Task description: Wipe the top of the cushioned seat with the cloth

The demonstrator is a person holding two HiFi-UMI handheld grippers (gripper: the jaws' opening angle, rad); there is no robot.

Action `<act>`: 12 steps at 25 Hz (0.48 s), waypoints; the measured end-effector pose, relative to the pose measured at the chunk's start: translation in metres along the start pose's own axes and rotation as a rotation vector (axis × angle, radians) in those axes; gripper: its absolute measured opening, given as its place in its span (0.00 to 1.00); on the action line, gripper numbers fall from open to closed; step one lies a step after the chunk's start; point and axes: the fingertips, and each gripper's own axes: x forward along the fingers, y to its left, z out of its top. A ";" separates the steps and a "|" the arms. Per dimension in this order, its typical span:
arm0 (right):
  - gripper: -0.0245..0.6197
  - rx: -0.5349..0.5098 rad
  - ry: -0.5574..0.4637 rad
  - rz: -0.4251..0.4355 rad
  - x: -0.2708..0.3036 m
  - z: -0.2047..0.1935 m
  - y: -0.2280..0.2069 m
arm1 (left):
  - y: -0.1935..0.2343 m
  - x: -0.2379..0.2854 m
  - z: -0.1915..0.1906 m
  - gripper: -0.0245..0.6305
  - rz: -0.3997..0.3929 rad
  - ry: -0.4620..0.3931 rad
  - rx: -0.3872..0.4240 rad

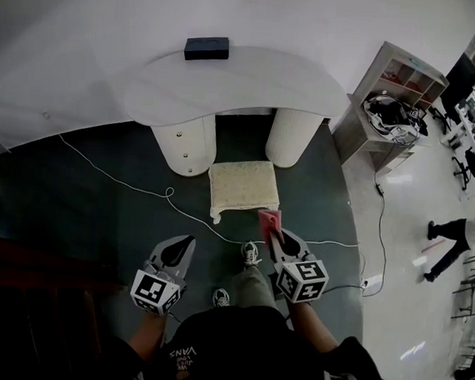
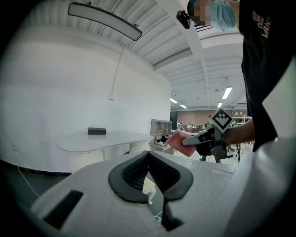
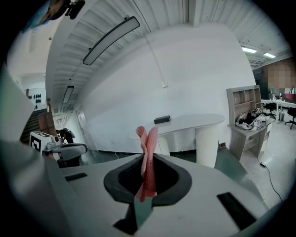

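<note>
From the head view, the cushioned seat [image 1: 244, 187] sits on the dark floor just in front of the white desk [image 1: 235, 86], roughly square and a touch wider side to side. The right gripper [image 1: 276, 233] has the pink cloth [image 1: 268, 219] poking forward from its tips. That cloth is right by the seat's near right corner, so the seat lies ahead and a little to the left of it. How high the cloth hangs above the cushion can't be told from up here. The left gripper [image 1: 185, 244] is back and off to the left, clearly the farther of the two. In the left gripper view the pads are pressed together with nothing between them. A pale sliver shows below the tips, likely the seat's edge, though too little shows to be sure. Across the way, the cloth sticks out of the other gripper. In the right gripper view the jaws are clamped on the cloth, which stands up in a folded strip. The gripper's own body hides the seat, and only the desk shows beyond.
</note>
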 end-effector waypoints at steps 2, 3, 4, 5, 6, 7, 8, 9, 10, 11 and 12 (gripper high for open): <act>0.08 -0.004 0.014 0.010 0.019 0.002 -0.006 | 0.013 0.007 -0.003 0.06 0.018 0.002 -0.009; 0.08 -0.008 0.021 0.017 0.030 0.004 -0.008 | 0.020 0.011 -0.004 0.06 0.033 0.004 -0.016; 0.08 -0.013 0.028 0.025 0.040 0.006 -0.011 | 0.027 0.015 -0.005 0.06 0.049 0.004 -0.025; 0.08 -0.017 0.034 0.033 0.051 0.008 -0.015 | 0.034 0.019 -0.005 0.06 0.064 0.003 -0.032; 0.08 -0.021 0.041 0.041 0.062 0.011 -0.018 | 0.040 0.024 -0.004 0.06 0.076 0.003 -0.036; 0.08 -0.023 0.047 0.048 0.074 0.015 -0.022 | 0.048 0.029 -0.003 0.06 0.088 0.003 -0.040; 0.08 -0.025 0.053 0.055 0.086 0.019 -0.025 | 0.056 0.035 -0.002 0.06 0.101 0.003 -0.046; 0.08 -0.028 0.061 0.063 0.099 0.024 -0.028 | 0.064 0.041 0.000 0.06 0.117 0.003 -0.057; 0.08 -0.033 0.069 0.071 0.113 0.027 -0.033 | 0.073 0.048 0.001 0.06 0.132 0.001 -0.069; 0.08 -0.040 0.079 0.080 0.126 0.030 -0.037 | 0.080 0.056 0.002 0.06 0.145 0.002 -0.076; 0.08 -0.046 0.089 0.087 0.138 0.032 -0.043 | 0.087 0.064 0.002 0.06 0.155 0.005 -0.079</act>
